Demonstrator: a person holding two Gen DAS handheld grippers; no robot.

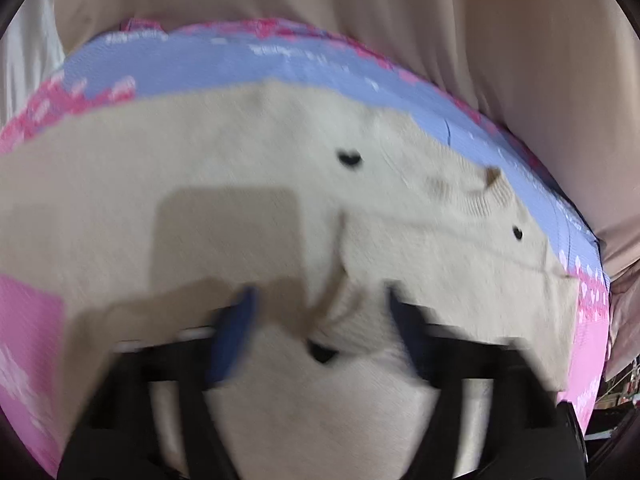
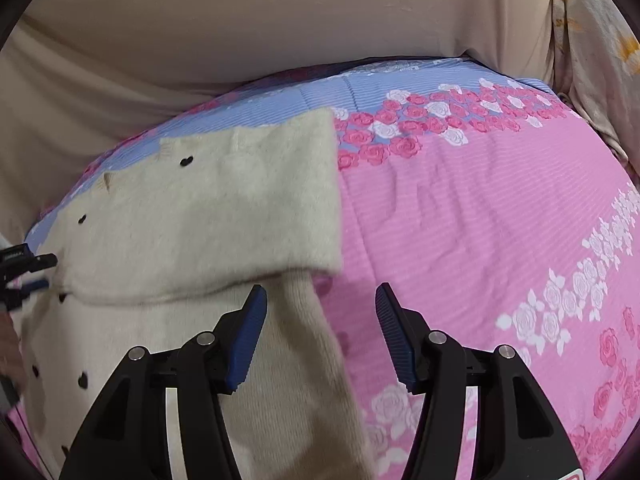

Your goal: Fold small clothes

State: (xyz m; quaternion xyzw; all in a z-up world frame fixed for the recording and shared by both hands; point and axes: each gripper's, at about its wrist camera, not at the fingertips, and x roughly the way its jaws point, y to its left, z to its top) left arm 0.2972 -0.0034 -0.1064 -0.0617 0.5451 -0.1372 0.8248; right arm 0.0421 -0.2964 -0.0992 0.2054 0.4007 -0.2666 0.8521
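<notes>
Cream knitwear with small black heart-shaped dots, a fuzzy sweater (image 2: 208,216), lies spread on the bed's floral sheet (image 2: 480,220), pink with a lilac-blue band and printed roses. Seen from your right wrist, one part of the sweater is folded over the rest, its straight edge running down beside the pink stripe, and a sleeve (image 2: 304,360) trails toward the camera from under that fold.

Your right gripper (image 2: 320,320) hovers just past the sleeve's edge, its blue-padded jaws moderately apart with nothing between them; the left pad stands over the knit, the right over bare sheet.

Your left gripper (image 1: 320,320) shows blurred in its own view, jaws spread wide over the sweater, with a raised ridge of knit lying loose between the pads and not pinched. From the right wrist, its fingertips (image 2: 40,264) appear at the sweater's far left edge.

Beige fabric (image 2: 240,20) rises behind the bed, and a pale flowered cloth (image 2: 592,60) hangs at the far right corner.
</notes>
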